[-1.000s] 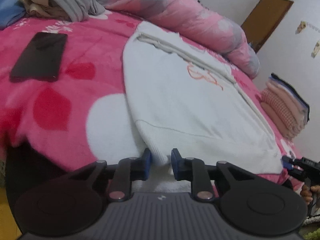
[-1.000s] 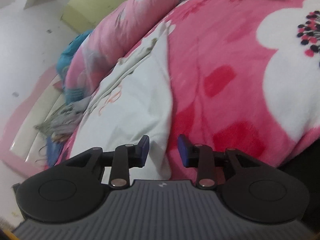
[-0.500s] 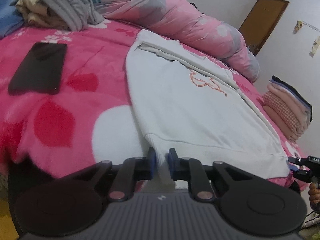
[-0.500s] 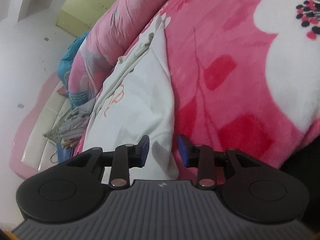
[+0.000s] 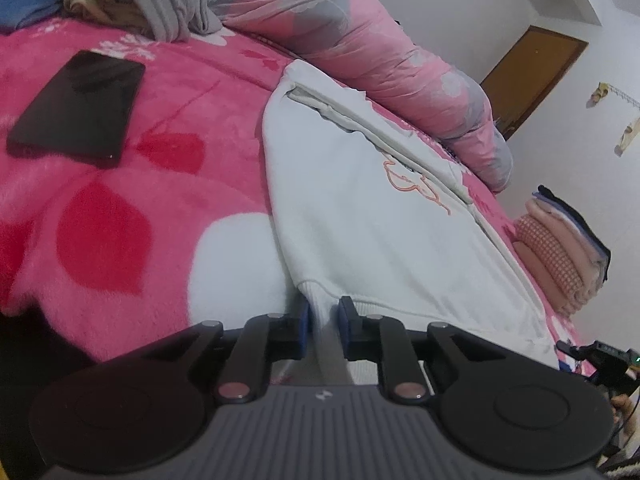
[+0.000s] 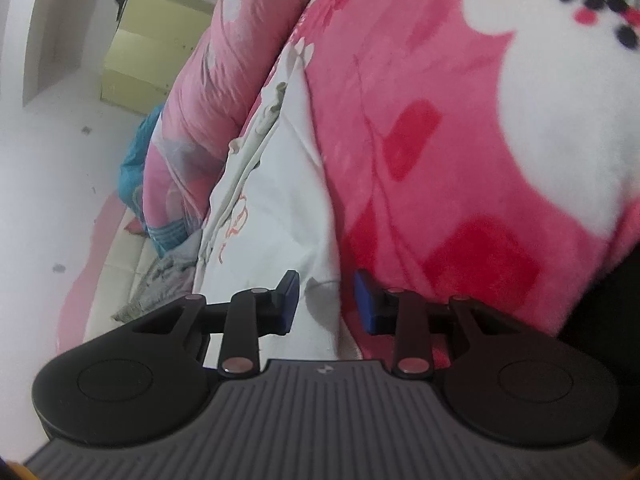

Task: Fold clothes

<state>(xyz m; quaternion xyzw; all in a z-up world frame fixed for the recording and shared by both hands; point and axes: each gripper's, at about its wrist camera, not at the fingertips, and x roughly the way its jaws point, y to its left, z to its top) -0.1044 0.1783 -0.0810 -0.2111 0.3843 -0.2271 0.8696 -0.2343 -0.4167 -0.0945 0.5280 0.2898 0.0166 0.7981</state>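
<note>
Both tools straddle the white sweatshirt (image 5: pixel 372 232) hem; right closing; orange print unreadable.

the jaws of the left gripper (image 5: pixel 323 322) are drawn closer together than a second ago, and the ribbed hem of the white sweatshirt (image 5: pixel 384 224) is now pinched between them. the jaws of the right gripper (image 6: pixel 326 300) are closing, with the sweatshirt's other hem corner between them. the right wrist view is rolled further over.
</note>
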